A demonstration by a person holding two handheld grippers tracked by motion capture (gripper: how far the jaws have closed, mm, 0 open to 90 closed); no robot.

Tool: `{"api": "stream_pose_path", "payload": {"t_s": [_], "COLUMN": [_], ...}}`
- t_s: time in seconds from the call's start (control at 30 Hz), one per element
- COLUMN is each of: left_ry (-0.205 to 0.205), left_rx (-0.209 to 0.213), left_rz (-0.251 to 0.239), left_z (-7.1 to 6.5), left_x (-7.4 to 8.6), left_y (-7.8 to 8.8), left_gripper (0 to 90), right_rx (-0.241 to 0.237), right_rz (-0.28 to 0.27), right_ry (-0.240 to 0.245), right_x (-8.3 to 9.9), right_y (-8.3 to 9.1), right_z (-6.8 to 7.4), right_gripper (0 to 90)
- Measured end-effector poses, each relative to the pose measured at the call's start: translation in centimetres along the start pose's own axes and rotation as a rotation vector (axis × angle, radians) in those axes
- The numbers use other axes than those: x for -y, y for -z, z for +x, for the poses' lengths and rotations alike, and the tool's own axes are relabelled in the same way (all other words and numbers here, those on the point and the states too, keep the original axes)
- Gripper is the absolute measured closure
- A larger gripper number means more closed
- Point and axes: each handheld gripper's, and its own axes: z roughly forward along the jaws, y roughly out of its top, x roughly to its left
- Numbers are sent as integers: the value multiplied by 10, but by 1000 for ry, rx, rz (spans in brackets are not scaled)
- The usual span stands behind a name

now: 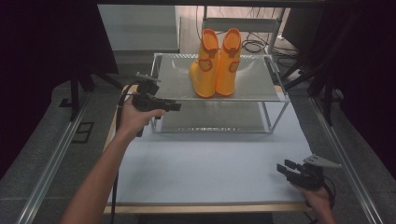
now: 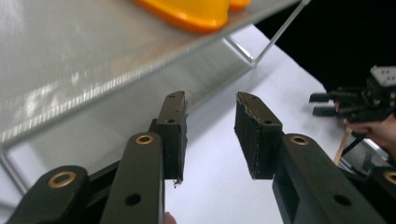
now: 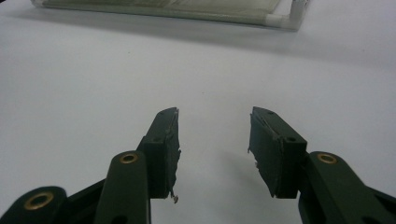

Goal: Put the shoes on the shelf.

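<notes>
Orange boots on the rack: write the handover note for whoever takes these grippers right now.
Left gripper: open, empty, raised beside the front left edge of the rack's top shelf, pointing toward the boots.
Right gripper: open, empty, low over the white table near its front right corner.
Orange boots: a pair, upright side by side on the top shelf, toes toward the person, untouched.
Done: nothing gripped yet.
Left: probably close the left gripper on the nearer boot; the right gripper is far from the rack.
</notes>
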Motion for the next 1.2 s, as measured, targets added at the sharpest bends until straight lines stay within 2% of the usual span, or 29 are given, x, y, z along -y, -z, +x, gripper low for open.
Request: {"api": "stream_pose_path", "payload": {"t_s": [0.2,0.27,0.3,0.33,0.37,0.4,0.43,0.5,0.67,0.8,1.0,1.2], "left_ry": [-23,-15,-15,-20,-20,-20,-20,0,27,30,44,47], "left_rx": [-6,-5,-5,-7,-7,-7,-7,6,21,-1,-9,-8], "left_rz": [-1,0,0,11,11,21,21,27,46,58,83,68], "left_z": [-5,-8,-8,-10,-10,-10,-10,-9,-3,-2,1,2], "left_x": [29,41,41,54,54,66,66,85,109,126,142,139], "left_y": [8,8,8,6,6,2,2,-4,-18,-27,-36,-33], "left_gripper": [635,634,634,632,632,630,629,628,622,611,596,584], "right_rx": [1,0,0,0,0,1,0,0,-1,-1,-3,-2], "right_rz": [8,7,7,7,7,7,7,9,12,12,18,11], "right_ry": [5,7,7,8,8,8,8,8,8,4,6,6], "right_x": [0,0,0,0,0,0,0,0,1,1,2,1], "right_y": [-2,-2,-2,-2,-2,-2,-2,-2,-3,-2,-4,-3], "right_z": [1,2,2,2,2,2,2,2,2,2,2,2], "right_gripper": [521,521,521,521,521,521,521,521,520,520,520,520]}}
